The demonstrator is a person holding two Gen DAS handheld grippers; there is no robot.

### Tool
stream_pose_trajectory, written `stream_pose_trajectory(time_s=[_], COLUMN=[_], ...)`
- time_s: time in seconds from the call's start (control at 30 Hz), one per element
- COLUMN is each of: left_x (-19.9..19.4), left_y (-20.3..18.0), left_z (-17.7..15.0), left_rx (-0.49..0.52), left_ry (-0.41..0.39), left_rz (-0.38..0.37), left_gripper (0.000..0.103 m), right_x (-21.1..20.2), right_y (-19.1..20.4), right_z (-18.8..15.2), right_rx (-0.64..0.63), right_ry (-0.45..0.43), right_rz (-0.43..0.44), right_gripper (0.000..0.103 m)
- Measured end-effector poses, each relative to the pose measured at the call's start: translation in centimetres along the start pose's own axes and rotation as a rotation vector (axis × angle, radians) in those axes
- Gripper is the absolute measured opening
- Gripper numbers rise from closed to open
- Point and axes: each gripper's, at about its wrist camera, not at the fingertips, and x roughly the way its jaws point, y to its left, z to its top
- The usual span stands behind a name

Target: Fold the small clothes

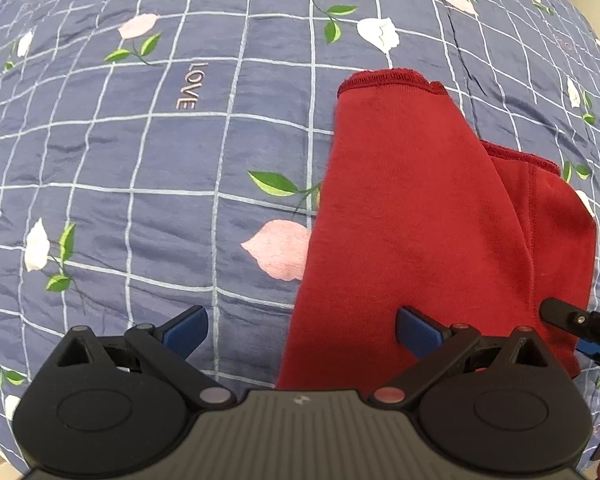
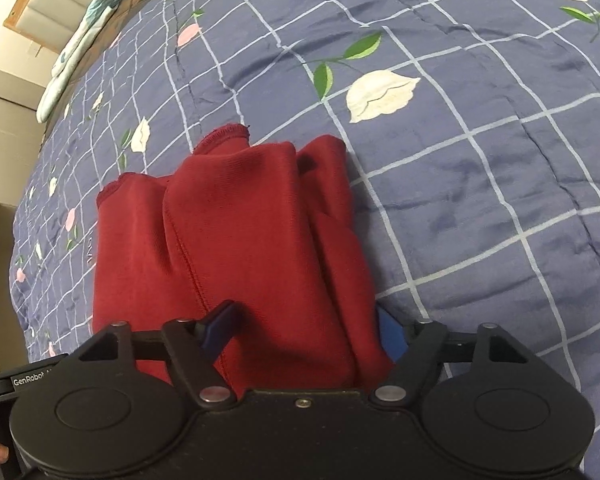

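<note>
- Red garment [image 1: 420, 220] is lying on the blue checked bedspread [image 1: 140, 160], the one with white and pink flowers and "LOVE" stitched on it. It's already doubled over lengthwise, with 2 hemmed leg ends pointing away from the cameras.
- Left gripper [image 1: 302, 330] has its fingers spread wide with nothing in them. The right blue pad sits over the near edge of the red fabric, the left pad is over bare bedspread. Can't tell if it actually touches the cloth.
- Right gripper [image 2: 304, 328] is wide too, with the bunched near end of the garment [image 2: 240, 240] sitting between the 2 pads. The cloth half covers the right pad, but the fingers aren't pinched on it.
- From the left camera you can see the right gripper's tip poking in at the far right edge, right by the garment's side.
- A pale patterned pillow [image 2: 80, 44] lies along the far edge of the bed, well away from the clothes.
</note>
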Motion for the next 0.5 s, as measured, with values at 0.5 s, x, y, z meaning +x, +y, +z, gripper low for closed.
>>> stream_pose_trajectory(time_s=[0.5], left_x=[-0.8], left_y=[-0.8], left_z=[-0.4], left_rx=[0.018], left_ry=[0.031], left_rz=[-0.121], left_gripper=[0.071], right_x=[-1.4], right_y=[0.4], right_z=[-1.3], right_rx=[0.034], right_ry=[-0.042], right_rz=[0.004], right_gripper=[0.03])
